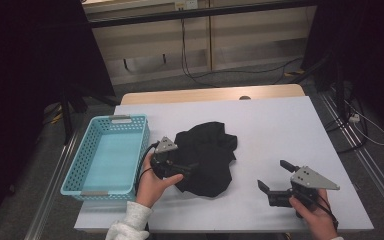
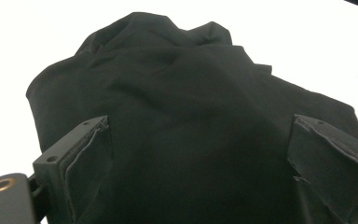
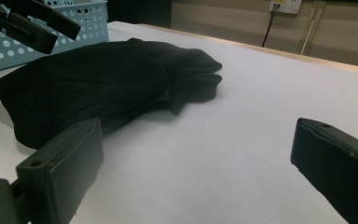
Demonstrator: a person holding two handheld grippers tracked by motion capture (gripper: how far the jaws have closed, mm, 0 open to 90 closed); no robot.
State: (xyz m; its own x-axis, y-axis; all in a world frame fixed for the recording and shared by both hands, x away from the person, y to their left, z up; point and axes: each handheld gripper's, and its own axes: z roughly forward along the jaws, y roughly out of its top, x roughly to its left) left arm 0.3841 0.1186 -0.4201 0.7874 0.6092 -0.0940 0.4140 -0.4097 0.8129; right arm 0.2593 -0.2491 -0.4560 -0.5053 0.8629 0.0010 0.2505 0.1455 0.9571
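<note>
A crumpled black cloth [image 1: 207, 157] lies in the middle of the white table [image 1: 270, 130]. My left gripper [image 1: 180, 170] stands at the cloth's left edge, open, its jaws spread wide over the fabric. In the left gripper view the black cloth [image 2: 186, 121] spreads between and beyond both jaws. My right gripper [image 1: 275, 175] is open near the table's front right, apart from the cloth, with bare table between its jaws. In the right gripper view the cloth [image 3: 102, 84] lies ahead to the left, and the left gripper [image 3: 28, 23] shows at the top left.
A light blue perforated basket [image 1: 109, 155] stands left of the cloth, close to the table's left edge; its wall [image 3: 84, 21] also shows in the right gripper view. Cables lie on the floor beyond the table. Dark stands flank both sides.
</note>
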